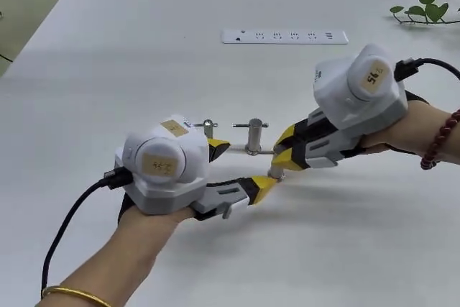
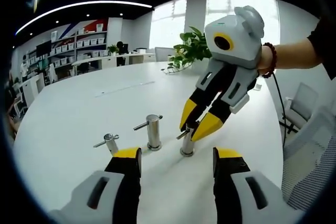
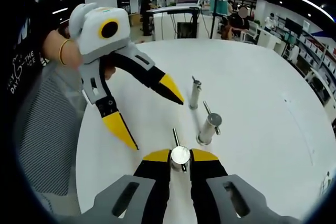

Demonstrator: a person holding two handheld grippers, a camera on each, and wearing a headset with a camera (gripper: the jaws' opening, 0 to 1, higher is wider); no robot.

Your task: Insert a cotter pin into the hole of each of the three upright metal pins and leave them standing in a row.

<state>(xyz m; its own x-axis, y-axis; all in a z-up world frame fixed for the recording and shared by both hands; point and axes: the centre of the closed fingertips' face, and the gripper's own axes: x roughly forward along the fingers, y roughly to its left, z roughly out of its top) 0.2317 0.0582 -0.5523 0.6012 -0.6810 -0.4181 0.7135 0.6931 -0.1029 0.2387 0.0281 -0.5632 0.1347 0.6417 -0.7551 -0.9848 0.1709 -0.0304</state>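
Jaws of the right gripper point(image 3: 179, 157) are being held narrow around the near pin point(image 2: 187, 148), its cotter pin point(image 3: 175, 139) pointing straight ahead, while the left gripper point(image 2: 177, 153), wide open, is being aimed at it from opposite.

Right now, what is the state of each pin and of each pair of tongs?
Left tongs: open, holding nothing.
Right tongs: shut on the near pin.
Near pin: upright, cotter pin sticking from its side.
Middle pin: upright, cotter pin through it.
Far pin: upright, cotter pin through it.
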